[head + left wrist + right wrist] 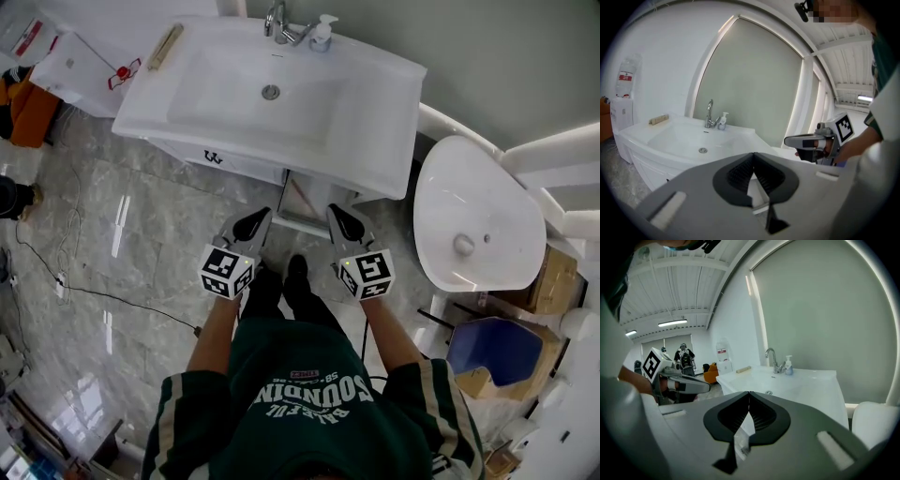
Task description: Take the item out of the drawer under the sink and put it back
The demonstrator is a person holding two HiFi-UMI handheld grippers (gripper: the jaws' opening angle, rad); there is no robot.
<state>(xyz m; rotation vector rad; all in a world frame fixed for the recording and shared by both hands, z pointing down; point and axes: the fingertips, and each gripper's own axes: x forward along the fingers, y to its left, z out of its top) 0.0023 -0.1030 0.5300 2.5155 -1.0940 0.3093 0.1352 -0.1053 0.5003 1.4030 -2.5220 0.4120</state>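
Observation:
A white sink cabinet (272,103) stands before me, and under its front edge a drawer (302,204) shows pulled out a little. I cannot see what is inside it. My left gripper (255,221) hovers just left of the drawer and is shut with nothing in it. My right gripper (342,218) hovers just right of the drawer and is shut as well, with nothing held. In the left gripper view the jaws (753,157) meet at their tips, with the sink (689,140) beyond and the right gripper (804,140) alongside. The right gripper view shows its jaws (749,395) closed.
A tap (277,23), a soap bottle (322,34) and a wooden brush (165,45) sit on the sink top. A white toilet (473,220) stands to the right, with a cardboard box (502,352) nearer me. A cable (94,291) lies across the marble floor at left.

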